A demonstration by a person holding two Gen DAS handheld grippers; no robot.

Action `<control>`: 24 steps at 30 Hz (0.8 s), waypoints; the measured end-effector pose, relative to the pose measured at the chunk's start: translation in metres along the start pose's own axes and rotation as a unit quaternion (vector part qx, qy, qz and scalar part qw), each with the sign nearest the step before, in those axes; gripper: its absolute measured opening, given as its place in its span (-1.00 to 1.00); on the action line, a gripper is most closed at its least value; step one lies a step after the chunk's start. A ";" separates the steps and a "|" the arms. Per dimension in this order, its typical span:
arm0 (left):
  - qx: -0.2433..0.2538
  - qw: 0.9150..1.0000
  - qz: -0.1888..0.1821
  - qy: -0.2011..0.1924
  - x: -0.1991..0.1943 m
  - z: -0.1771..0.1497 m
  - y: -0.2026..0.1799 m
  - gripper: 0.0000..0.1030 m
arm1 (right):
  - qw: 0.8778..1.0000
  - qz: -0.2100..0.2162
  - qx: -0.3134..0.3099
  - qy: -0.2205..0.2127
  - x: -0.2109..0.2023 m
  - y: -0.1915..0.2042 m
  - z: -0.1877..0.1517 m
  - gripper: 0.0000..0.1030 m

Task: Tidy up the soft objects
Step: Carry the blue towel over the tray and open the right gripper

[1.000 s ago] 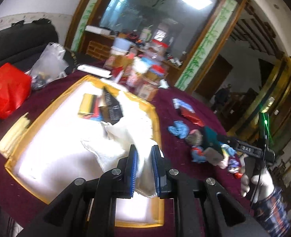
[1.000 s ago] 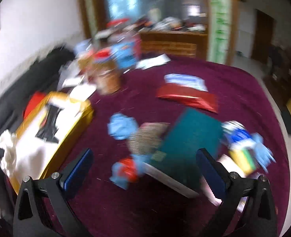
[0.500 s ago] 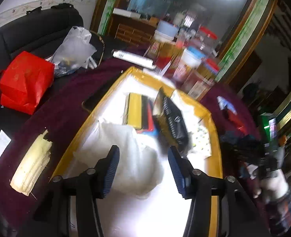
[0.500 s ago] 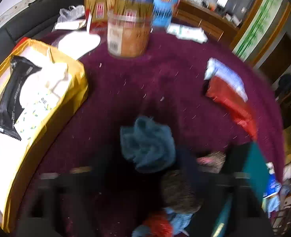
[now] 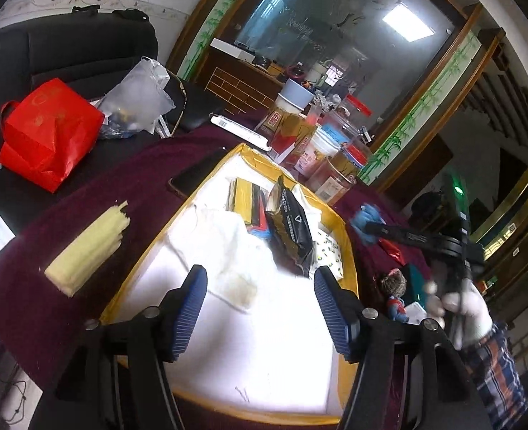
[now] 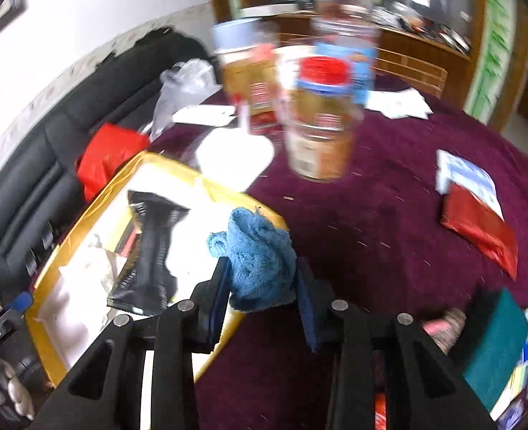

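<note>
I am holding my right gripper (image 6: 260, 286) clamped on a crumpled blue knitted cloth (image 6: 255, 258) — its jaws have just been closing, and the blue pads are now pressing the cloth from both sides. In the right wrist view the cloth is sitting at the centre of the frame, raised over the near corner of the yellow-rimmed tray (image 6: 95, 208), which is filling the lower left.

My left gripper (image 5: 260, 308) is hanging over the tray's white floor with its jaws apart and nothing between them; they have just been opening. Just beyond its pads, at the centre of the left wrist view, a white cloth (image 5: 228, 236) is lying loose in the tray.

Further up the tray, a black snack packet (image 5: 292, 225) is leaning across the middle, with a yellow flat pack (image 5: 240, 197) beside it and a spotted white cloth (image 5: 326, 254) against the right rim — these are crowding the tray's far end.

Outside the tray, a pale yellow folded cloth (image 5: 88, 251) is lying on the maroon tablecloth (image 6: 371, 215) at the left of the left wrist view. Jars with red lids (image 6: 321, 118) are standing blurred at the top centre of the right wrist view, behind the tray's far corner. A red foil packet (image 6: 479, 229) is lying at the right, and a dark green book (image 6: 493, 351) with small toys is sitting at the lower right.
</note>
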State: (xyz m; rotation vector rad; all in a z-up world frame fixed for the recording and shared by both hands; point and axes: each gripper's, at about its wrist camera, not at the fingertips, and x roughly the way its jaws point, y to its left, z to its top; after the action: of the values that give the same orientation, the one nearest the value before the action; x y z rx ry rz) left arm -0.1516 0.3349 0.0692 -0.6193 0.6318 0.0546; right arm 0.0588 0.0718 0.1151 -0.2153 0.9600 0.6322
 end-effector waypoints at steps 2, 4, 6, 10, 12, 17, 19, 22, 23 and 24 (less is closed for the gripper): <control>-0.003 1.000 -0.003 0.002 -0.002 -0.003 0.004 0.27 | 1.000 -0.014 -0.025 0.005 0.014 0.020 0.006 -0.33; -0.005 1.000 -0.005 0.004 -0.003 -0.005 0.007 0.27 | 0.999 -0.027 -0.043 0.009 0.030 0.038 0.013 -0.33; -0.007 1.000 -0.006 0.006 -0.004 -0.006 0.012 0.27 | 0.997 -0.054 -0.063 0.007 0.044 0.051 0.019 -0.33; -0.019 1.000 -0.009 0.010 -0.007 -0.009 0.021 0.27 | 0.994 -0.079 -0.069 0.027 0.070 0.051 0.023 -0.33; -0.023 1.000 -0.012 0.009 -0.008 -0.010 0.026 0.27 | 0.995 -0.061 -0.056 0.047 0.078 0.049 0.019 -0.33; -0.030 0.999 -0.013 0.012 -0.008 -0.010 0.029 0.29 | 0.996 -0.007 -0.035 0.077 0.079 0.049 0.012 -0.10; -0.023 1.000 -0.015 0.011 -0.010 -0.011 0.023 0.31 | 0.997 -0.020 -0.036 0.071 0.074 0.049 0.015 0.24; -0.010 1.000 -0.014 0.004 -0.016 -0.011 0.015 0.35 | 0.999 -0.032 -0.021 0.026 0.044 0.045 0.018 0.34; -0.004 1.000 -0.015 0.000 -0.020 -0.011 0.010 0.39 | 0.999 -0.031 -0.013 0.014 0.036 0.043 0.017 0.35; 0.000 1.000 -0.016 -0.001 -0.021 -0.012 0.007 0.40 | 1.000 -0.023 0.002 -0.006 0.017 0.036 0.014 0.35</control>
State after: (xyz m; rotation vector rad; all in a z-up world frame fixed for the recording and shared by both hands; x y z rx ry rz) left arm -0.1762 0.3368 0.0701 -0.6294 0.6197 0.0260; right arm 0.0542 0.1141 0.1133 -0.2288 0.9421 0.5882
